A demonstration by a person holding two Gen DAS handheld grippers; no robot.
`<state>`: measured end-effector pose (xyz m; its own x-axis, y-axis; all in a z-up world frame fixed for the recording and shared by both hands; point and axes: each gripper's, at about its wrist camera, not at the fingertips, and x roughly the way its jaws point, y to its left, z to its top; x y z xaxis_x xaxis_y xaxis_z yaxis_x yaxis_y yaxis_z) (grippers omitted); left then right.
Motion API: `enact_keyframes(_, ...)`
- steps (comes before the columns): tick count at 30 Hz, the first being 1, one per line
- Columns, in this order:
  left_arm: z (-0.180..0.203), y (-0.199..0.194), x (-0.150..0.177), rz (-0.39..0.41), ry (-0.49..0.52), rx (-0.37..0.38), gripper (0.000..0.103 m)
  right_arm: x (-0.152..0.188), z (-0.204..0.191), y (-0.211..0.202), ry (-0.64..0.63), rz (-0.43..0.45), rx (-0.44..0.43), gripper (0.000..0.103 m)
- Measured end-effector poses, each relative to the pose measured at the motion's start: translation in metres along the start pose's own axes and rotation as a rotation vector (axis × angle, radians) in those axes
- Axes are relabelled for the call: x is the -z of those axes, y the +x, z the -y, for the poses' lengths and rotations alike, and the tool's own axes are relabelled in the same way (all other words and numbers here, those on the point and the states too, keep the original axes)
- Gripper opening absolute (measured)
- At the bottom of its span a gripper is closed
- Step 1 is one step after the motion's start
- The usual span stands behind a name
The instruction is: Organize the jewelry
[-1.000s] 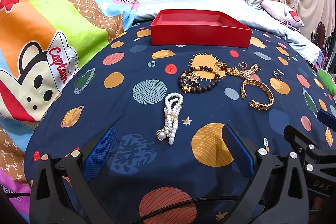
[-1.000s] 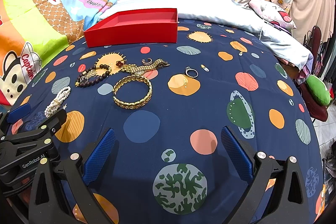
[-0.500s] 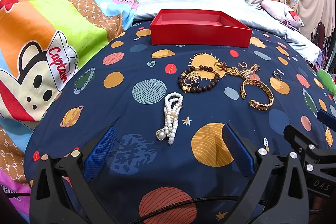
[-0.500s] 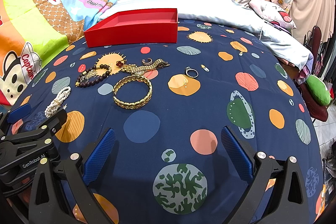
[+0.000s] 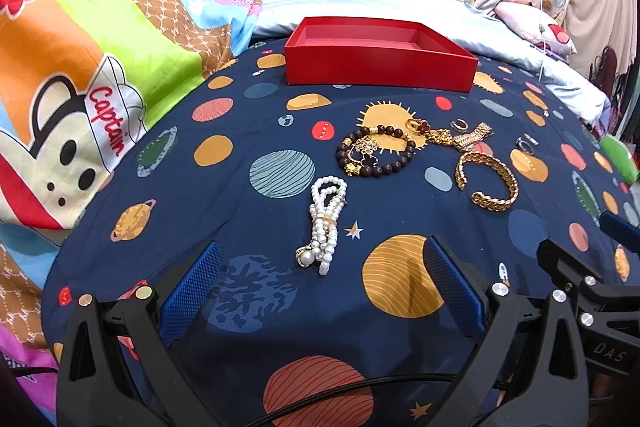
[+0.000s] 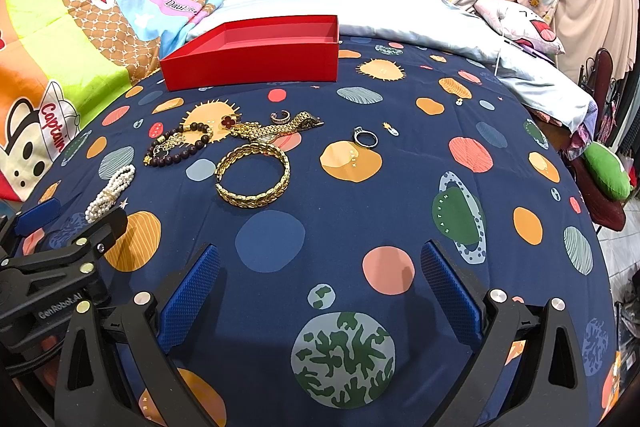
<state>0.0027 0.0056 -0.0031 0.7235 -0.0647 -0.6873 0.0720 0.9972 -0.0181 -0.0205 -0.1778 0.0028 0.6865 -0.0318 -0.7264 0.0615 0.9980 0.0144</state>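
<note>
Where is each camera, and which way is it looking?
Left wrist: sits on the left gripper, low over the bed, looking forward at the pearl bracelet and red box; its own open fingers show, plus the right gripper at the right edge.
Right wrist: sits on the right gripper, looking forward at the gold bangle and ring; its open fingers show, plus the left gripper at the left edge.
Shared: box, pearls, bangle.

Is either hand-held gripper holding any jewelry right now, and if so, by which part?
Nothing is held. The left hand-held gripper and right hand-held gripper are both open above the bedspread.
</note>
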Motion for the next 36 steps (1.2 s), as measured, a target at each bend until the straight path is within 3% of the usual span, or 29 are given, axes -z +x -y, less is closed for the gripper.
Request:
enact_keyframes(5, -0.021, -0.001, -0.007, -0.018, -0.104, 0.034, 0.098, 0.001, 0.001, 0.004, 0.006, -0.008, -0.01, 0.098)
enact_keyframes(11, -0.018, 0.007, -0.023, -0.065, -0.037, 0.02, 0.096, -0.002, 0.003, 0.006, 0.028, -0.02, -0.018, 0.098)
enact_keyframes(15, -0.013, 0.025, -0.027, -0.147, -0.017, 0.068, 0.066, -0.002, 0.004, 0.006, 0.026, -0.031, -0.026, 0.098)
enact_keyframes(19, -0.007, 0.031, -0.028, -0.161, 0.02, 0.072, 0.056, -0.005, 0.005, 0.007, 0.021, -0.043, -0.039, 0.098)
enact_keyframes(21, -0.007, 0.031, -0.029, -0.159, 0.02, 0.081, 0.032, -0.007, 0.006, 0.009, 0.028, -0.046, -0.05, 0.098)
enact_keyframes(23, -0.008, 0.032, -0.031, -0.168, 0.012, 0.109, 0.017, -0.01, 0.006, 0.012, 0.035, -0.056, -0.069, 0.098)
enact_keyframes(28, -0.01, 0.03, -0.034, -0.166, -0.005, 0.132, 0.017, -0.021, -0.001, 0.02, 0.018, -0.056, -0.105, 0.098)
enact_keyframes(36, -0.016, 0.021, -0.04, -0.144, -0.021, 0.133, 0.017, -0.041, -0.023, 0.049, 0.014, -0.11, -0.158, 0.086)
